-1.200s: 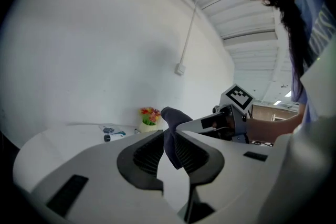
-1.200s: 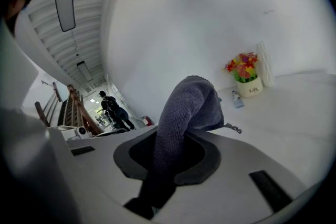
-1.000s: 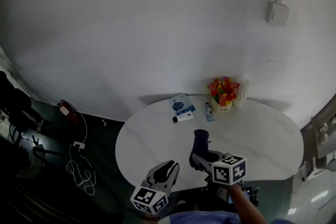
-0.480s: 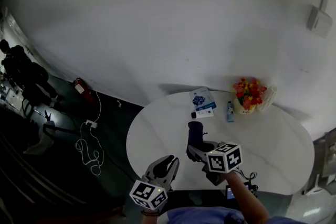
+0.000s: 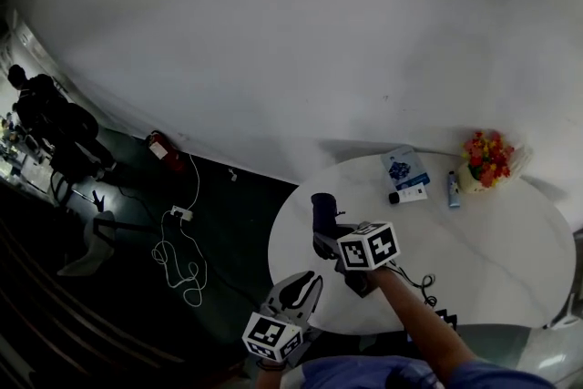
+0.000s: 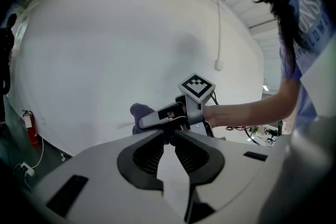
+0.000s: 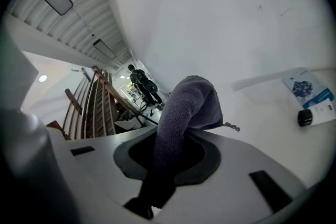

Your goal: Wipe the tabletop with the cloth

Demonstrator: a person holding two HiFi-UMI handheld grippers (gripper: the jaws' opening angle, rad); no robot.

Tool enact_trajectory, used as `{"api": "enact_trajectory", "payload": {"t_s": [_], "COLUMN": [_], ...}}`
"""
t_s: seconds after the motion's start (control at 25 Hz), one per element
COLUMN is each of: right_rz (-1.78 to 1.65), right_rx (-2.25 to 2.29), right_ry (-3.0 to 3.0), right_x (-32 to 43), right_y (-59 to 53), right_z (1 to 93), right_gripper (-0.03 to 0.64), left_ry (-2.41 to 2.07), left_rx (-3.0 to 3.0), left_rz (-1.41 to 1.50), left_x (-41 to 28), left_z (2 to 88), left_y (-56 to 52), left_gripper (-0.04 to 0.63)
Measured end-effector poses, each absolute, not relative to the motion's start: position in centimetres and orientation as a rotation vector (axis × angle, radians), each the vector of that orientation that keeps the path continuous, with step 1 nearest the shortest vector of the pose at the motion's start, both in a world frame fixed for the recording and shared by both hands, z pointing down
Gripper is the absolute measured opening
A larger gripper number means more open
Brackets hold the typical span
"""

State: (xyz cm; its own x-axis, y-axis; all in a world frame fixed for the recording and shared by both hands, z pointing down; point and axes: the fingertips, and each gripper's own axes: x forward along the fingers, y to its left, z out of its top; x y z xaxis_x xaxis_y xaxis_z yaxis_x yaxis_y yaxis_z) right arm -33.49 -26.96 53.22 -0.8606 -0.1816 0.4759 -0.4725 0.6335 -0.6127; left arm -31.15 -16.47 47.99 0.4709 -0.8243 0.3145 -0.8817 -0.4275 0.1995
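A dark purple cloth [image 5: 321,209] sticks up from my right gripper [image 5: 324,234], which is shut on it over the left part of the white oval table [image 5: 492,260]. In the right gripper view the cloth [image 7: 188,106] bulges out between the jaws and droops forward. Whether it touches the tabletop I cannot tell. My left gripper [image 5: 307,281] hangs at the table's near left edge, jaws together with nothing between them. In the left gripper view it [image 6: 168,136] points at the right gripper and the cloth [image 6: 139,112].
At the table's far side lie a blue booklet [image 5: 404,167], a black-capped bottle [image 5: 408,194], a small tube [image 5: 453,189] and a flower pot [image 5: 485,161]. A cable [image 5: 417,276] trails by my right arm. On the dark floor to the left are cables [image 5: 182,250] and a fire extinguisher [image 5: 161,148].
The right gripper has carried the cloth leftward across the table, from its middle front to near the left edge. The head view has swung left, so the table now sits further right.
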Motion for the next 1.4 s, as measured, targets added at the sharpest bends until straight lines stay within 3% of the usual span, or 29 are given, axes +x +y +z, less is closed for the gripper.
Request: {"api": "enact_trajectory", "payload": {"t_s": [0.28,0.56,1.08,1.4], "right_rz": [1.029,0.929,1.042,1.122], "right_rx": [0.511,0.558,0.747,0.858], "right_ry": [-2.425,-2.297,-2.215,-2.166], "right_x": [-40.5,-38.6,-20.9,-5.8], "right_y": [-29.0,-30.2,-30.7,-29.3], "right_z": [57.2,61.8,63.1,63.6], "right_gripper": [0.074,0.074,0.074,0.074], "left_ry": [-1.437,-1.364,-1.225,-1.073], "left_rx": [2.325,2.341,2.483,2.534], "left_rz": [0.299,0.321,0.323,0.270], "left_x": [-37.2,-37.7,-29.2,-15.5], "left_z": [50.0,50.6,48.1,46.6], "left_y": [-14.5,-14.1,-20.1,-20.7], "left_gripper": [0.063,0.063,0.061,0.063]}}
